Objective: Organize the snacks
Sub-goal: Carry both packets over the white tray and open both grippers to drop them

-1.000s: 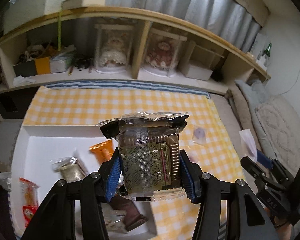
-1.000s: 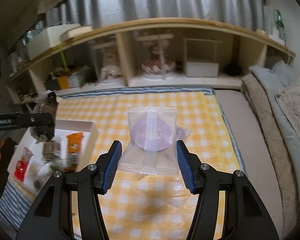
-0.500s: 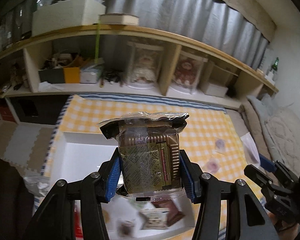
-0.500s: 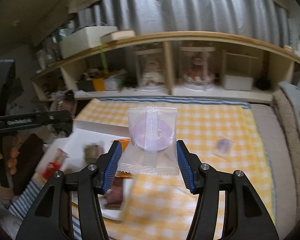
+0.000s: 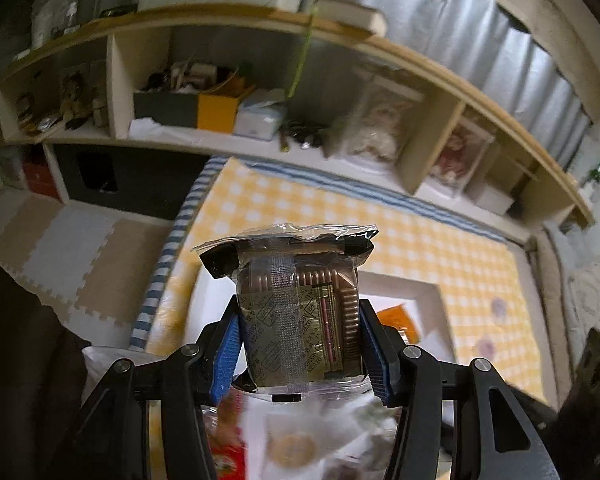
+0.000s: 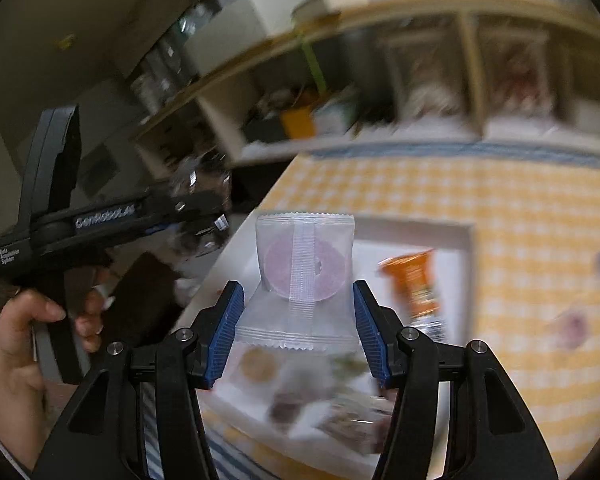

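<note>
My left gripper (image 5: 300,352) is shut on a clear-wrapped brown cake packet (image 5: 296,304), held above the near left part of the white tray (image 5: 424,292). In the right wrist view my right gripper (image 6: 296,332) is shut on a clear packet with a purple ring candy (image 6: 304,268), over the tray's (image 6: 452,236) near left side. The left gripper (image 6: 112,220) shows there at the left, in a person's hand (image 6: 16,344). Snacks lie in the tray: an orange packet (image 6: 416,284), a round biscuit (image 6: 258,364) and blurred dark packets (image 6: 300,404).
The tray sits on a yellow checked cloth (image 5: 380,240) with a blue striped border. Two purple candy packets (image 6: 576,326) lie on the cloth to the tray's right. A long wooden shelf (image 5: 260,128) with boxes and dolls runs behind. Foam floor mats (image 5: 68,248) lie at the left.
Both grippers have swept to the left with their packets still held. The tray now lies under both of them, and the views are motion-blurred.
</note>
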